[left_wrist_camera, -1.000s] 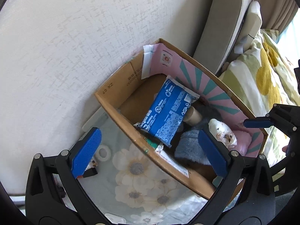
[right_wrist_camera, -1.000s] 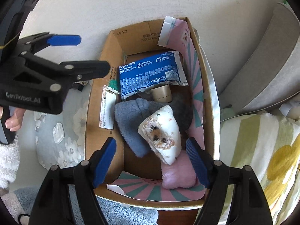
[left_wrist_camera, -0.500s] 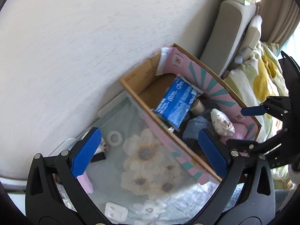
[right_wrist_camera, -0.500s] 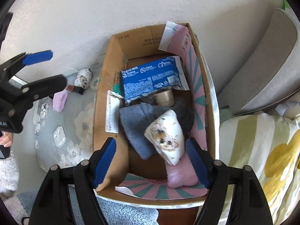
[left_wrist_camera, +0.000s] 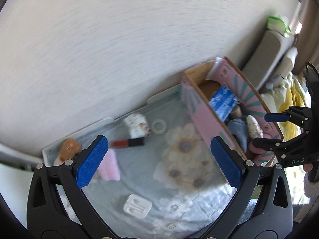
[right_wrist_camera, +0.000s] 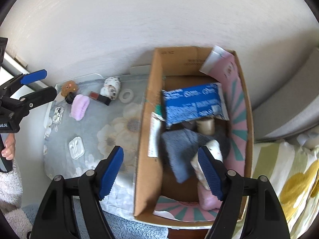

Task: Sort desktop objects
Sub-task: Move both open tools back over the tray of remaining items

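Note:
A cardboard box [right_wrist_camera: 147, 159] [left_wrist_camera: 203, 117] holds a blue packet [right_wrist_camera: 193, 103] [left_wrist_camera: 224, 101], a grey cloth [right_wrist_camera: 181, 149], a patterned white pouch [right_wrist_camera: 213, 149] and a pink soft item [right_wrist_camera: 207, 197]. On the floral mat [right_wrist_camera: 111, 131] [left_wrist_camera: 159, 171] lie a white earphone case [right_wrist_camera: 76, 147] [left_wrist_camera: 137, 206], a pink fluffy item [right_wrist_camera: 79, 106], a red-black lipstick [left_wrist_camera: 128, 143], a tape ring [left_wrist_camera: 159, 126], a patterned pouch [left_wrist_camera: 137, 126] and a brown toy [left_wrist_camera: 68, 149]. My left gripper [left_wrist_camera: 159, 162] is open above the mat. My right gripper [right_wrist_camera: 160, 173] is open over the box's left wall.
A white wall [right_wrist_camera: 139, 20] runs behind the mat and box. A grey cushion [right_wrist_camera: 289, 107] and a striped yellow-green blanket [right_wrist_camera: 283, 171] lie right of the box. A fluffy sleeve [right_wrist_camera: 10, 195] shows at the left edge.
Both grippers have pulled back and shifted left, away from the box. The left wrist view now takes in the mat with its loose items. Both stay open and empty.

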`<state>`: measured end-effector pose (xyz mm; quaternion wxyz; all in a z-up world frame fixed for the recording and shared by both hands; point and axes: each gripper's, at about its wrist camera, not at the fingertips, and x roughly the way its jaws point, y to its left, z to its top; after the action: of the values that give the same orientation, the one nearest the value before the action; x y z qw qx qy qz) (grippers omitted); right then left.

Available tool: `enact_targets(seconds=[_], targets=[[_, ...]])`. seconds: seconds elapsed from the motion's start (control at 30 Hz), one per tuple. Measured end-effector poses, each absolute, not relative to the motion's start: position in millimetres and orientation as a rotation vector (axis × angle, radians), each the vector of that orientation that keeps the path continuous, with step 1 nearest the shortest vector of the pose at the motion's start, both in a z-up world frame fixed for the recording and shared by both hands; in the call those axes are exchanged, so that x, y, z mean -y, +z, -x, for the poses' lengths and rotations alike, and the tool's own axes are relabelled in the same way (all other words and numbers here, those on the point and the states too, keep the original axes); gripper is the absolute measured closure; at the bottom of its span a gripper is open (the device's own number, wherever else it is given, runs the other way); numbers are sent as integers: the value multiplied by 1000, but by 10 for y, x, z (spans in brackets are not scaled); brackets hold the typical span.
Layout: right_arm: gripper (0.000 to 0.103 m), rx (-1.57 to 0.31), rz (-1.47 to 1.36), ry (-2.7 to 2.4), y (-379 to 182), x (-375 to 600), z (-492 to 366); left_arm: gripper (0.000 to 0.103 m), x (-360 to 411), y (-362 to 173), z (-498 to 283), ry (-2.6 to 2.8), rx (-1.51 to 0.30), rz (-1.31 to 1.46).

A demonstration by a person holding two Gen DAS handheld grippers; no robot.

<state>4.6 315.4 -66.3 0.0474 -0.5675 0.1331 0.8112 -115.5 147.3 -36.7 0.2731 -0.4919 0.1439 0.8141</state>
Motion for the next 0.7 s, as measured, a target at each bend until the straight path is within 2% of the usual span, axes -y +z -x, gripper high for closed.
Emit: enact_targets(seconds=[0.33,0.7], targets=[[30,-253,1747,2562,-539,-2718,270,0,-586,-398,1167,2344,-267,1396],[30,-171,1802,2639,-545,-2207,622,0,291,-496,943,2489,-142,1420]])
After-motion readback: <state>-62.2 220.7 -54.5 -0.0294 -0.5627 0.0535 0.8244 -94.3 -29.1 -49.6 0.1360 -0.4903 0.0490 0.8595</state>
